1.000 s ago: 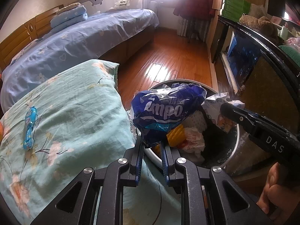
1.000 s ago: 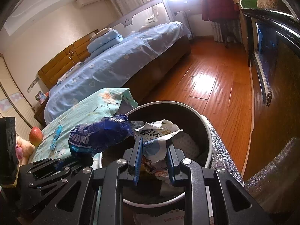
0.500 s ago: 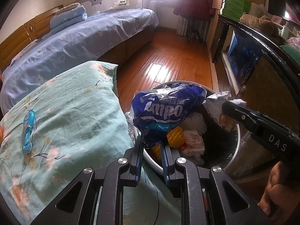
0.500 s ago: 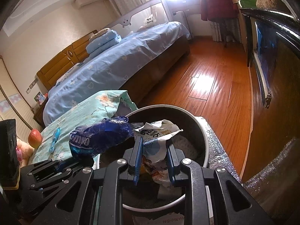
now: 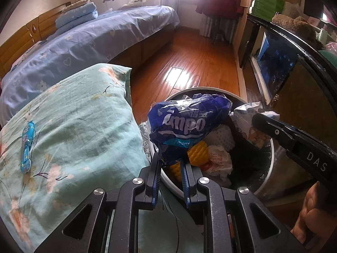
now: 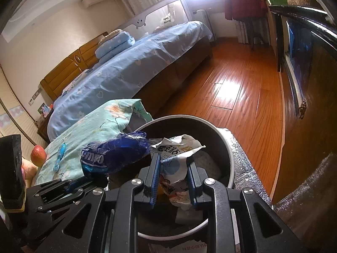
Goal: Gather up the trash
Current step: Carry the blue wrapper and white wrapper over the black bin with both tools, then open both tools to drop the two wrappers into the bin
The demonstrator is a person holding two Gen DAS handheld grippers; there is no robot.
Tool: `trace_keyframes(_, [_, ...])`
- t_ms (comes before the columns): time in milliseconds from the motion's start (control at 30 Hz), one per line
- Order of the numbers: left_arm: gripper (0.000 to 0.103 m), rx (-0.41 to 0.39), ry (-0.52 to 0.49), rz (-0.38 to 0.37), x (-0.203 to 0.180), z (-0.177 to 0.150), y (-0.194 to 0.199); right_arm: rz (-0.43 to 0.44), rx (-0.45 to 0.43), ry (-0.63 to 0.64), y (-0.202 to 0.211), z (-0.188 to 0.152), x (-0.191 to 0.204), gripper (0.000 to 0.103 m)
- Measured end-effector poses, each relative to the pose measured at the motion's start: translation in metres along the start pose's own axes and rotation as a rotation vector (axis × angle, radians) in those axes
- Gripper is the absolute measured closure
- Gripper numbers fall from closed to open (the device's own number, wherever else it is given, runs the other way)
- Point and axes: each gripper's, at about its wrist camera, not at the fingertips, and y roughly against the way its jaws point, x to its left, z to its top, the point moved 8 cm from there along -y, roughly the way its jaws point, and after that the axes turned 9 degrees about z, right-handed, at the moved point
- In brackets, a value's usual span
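My left gripper (image 5: 170,161) is shut on a crumpled blue tissue wrapper (image 5: 187,124), held over the near left rim of a round white-rimmed trash bin (image 5: 210,89). The bin holds yellow, white and printed scraps. My right gripper (image 6: 173,159) is shut on a white printed snack bag (image 6: 179,158), also above the bin (image 6: 230,162). In the left wrist view the right gripper's black finger (image 5: 271,126) reaches in from the right with the snack bag (image 5: 245,113). The blue wrapper (image 6: 113,155) and left gripper body show at the left of the right wrist view.
A teal floral quilt (image 5: 69,126) lies left of the bin with a small blue wrapper (image 5: 27,145) on it. An apple (image 6: 38,155) sits farther left. A blue bed (image 5: 94,38) stands behind, wooden floor (image 5: 189,59) beyond the bin, a dark cabinet (image 5: 294,73) to the right.
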Motion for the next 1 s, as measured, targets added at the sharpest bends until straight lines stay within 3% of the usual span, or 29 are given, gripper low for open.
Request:
trace_keyframes(733, [0.082,0.008,0.004,-0.009,0.001,0.002,-0.001,0.008,0.013,-0.017,-0.009,0.001,-0.001,0.076])
trace_keyframes(800, [0.079,0.006,0.008,-0.013,0.003,0.002,0.0,0.014,0.014,-0.029,-0.009,0.001,-0.002,0.072])
trace_keyframes(933, [0.058,-0.02,0.023,-0.009,0.011,-0.001,0.012,0.034,0.014,-0.065,-0.008,0.001,-0.006,0.053])
trace_keyframes(1000, [0.056,-0.038,0.032,-0.009,0.017,-0.005,0.022,0.037,0.009,-0.067,-0.005,0.0,-0.004,0.049])
